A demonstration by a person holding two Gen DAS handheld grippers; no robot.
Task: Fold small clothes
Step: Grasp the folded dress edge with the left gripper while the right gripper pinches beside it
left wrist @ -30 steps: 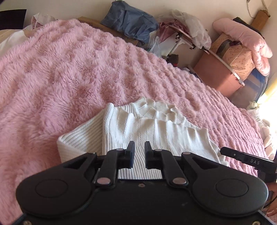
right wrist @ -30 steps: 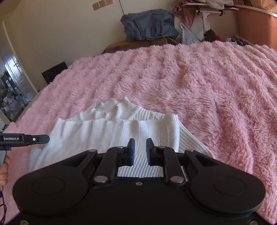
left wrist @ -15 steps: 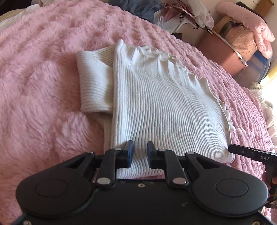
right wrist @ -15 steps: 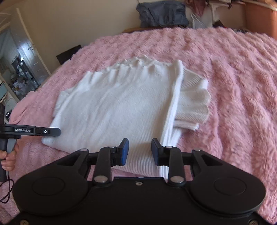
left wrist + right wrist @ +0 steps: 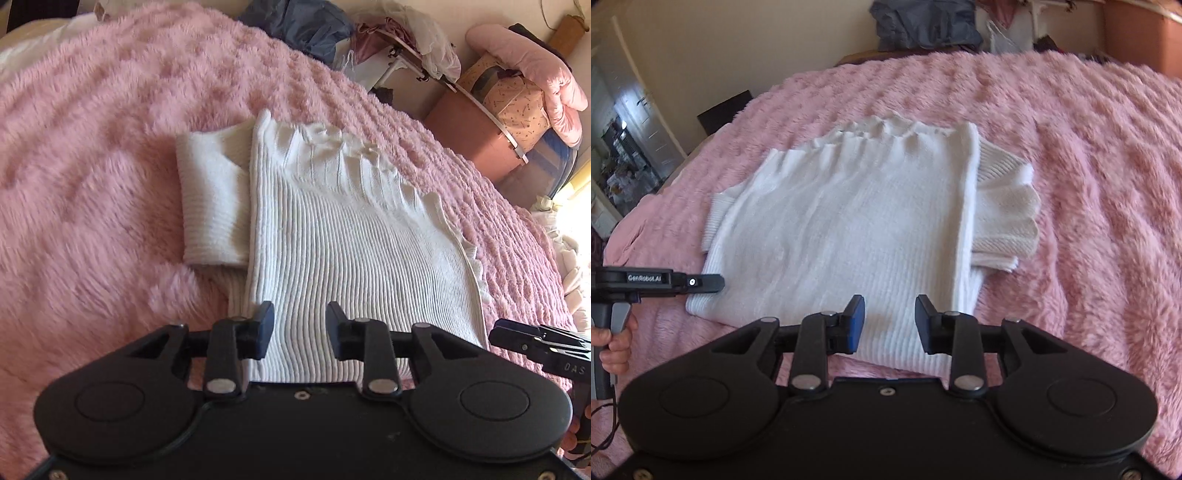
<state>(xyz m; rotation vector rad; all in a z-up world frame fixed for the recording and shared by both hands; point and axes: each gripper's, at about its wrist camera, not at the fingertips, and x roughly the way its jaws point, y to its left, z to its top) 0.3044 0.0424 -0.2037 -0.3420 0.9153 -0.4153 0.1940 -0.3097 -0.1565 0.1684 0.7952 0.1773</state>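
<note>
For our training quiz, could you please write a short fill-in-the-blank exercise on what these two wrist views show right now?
1. The white ribbed sweater lies on a fluffy blanket whose colour is ____.
2. The left tool has its jaws ____, gripping nothing.
3. The right tool hovers over the sweater's near ____.
4. In the right wrist view, a folded sleeve sticks out on the sweater's ____ side.

Missing words: pink; open; edge; right
</note>
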